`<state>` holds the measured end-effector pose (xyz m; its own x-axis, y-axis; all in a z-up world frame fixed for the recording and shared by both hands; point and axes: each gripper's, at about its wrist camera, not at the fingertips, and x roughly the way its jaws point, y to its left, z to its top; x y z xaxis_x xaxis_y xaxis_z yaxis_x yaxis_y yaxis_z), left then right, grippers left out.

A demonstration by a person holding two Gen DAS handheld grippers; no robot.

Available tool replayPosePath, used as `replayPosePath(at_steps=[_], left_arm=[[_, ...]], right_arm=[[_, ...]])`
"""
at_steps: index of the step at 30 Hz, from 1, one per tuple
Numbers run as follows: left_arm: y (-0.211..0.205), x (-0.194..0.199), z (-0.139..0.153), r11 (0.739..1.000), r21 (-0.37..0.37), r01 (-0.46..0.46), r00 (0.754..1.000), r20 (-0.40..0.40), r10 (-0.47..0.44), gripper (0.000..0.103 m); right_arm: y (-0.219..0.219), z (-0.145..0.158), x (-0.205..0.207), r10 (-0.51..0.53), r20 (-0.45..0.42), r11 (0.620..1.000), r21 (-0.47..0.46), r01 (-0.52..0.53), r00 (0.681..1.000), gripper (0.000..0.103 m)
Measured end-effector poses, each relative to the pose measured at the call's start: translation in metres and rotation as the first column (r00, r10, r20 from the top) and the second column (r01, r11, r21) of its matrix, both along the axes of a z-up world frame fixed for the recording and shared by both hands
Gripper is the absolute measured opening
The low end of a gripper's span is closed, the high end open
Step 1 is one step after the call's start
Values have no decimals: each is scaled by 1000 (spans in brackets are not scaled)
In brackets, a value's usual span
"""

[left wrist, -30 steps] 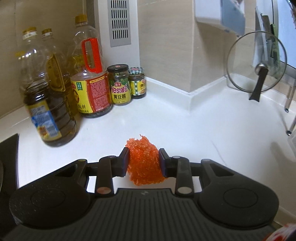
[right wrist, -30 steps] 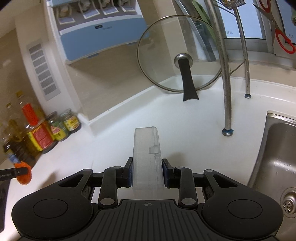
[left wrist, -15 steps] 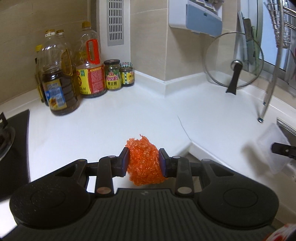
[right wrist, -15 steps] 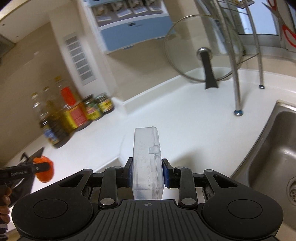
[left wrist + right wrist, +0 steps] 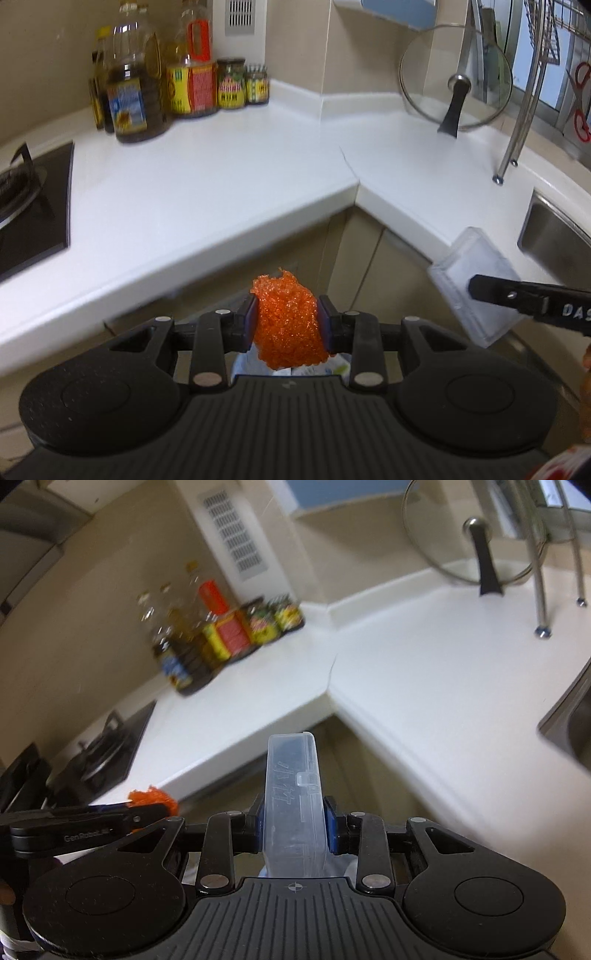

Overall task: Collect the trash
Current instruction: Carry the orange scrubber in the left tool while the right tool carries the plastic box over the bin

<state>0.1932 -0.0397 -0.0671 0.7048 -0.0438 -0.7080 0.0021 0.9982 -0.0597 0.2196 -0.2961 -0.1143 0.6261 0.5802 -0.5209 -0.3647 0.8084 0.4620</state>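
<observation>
An orange crumpled mesh wad (image 5: 287, 320) is clamped between the pads of my left gripper (image 5: 287, 323), held in the air in front of the counter's inner corner. My right gripper (image 5: 295, 821) is shut on a clear plastic box (image 5: 294, 805) that stands up between its pads. In the left wrist view the same clear box (image 5: 476, 284) shows at the right with the right gripper's finger across it. In the right wrist view the orange wad (image 5: 157, 798) peeks out at the left behind the left gripper's finger. Something white and light blue lies below the left gripper, mostly hidden.
The white L-shaped countertop (image 5: 207, 184) carries oil bottles (image 5: 133, 96) and sauce jars (image 5: 232, 84) at the back left. A glass pot lid (image 5: 456, 77) leans on the wall at the back right. A black stove (image 5: 29, 206) is at the left, a steel sink (image 5: 554, 229) at the right.
Both grippers have drawn back from over the counter to beyond its front edge, each keeping its item. The cabinet fronts below the corner have come into view.
</observation>
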Motion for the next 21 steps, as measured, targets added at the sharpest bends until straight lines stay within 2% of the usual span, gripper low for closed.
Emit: replayPosePath(at_steps=[10, 21], left_arm=[[-2, -10, -41, 999, -35, 33, 995, -88, -36, 31], [18, 1, -98, 995, -69, 70, 978, -189, -82, 31]], right_arm=[[29, -47, -4, 51, -79, 996, -73, -57, 996, 31], [49, -94, 2, 9, -165, 992, -122, -30, 986, 31]])
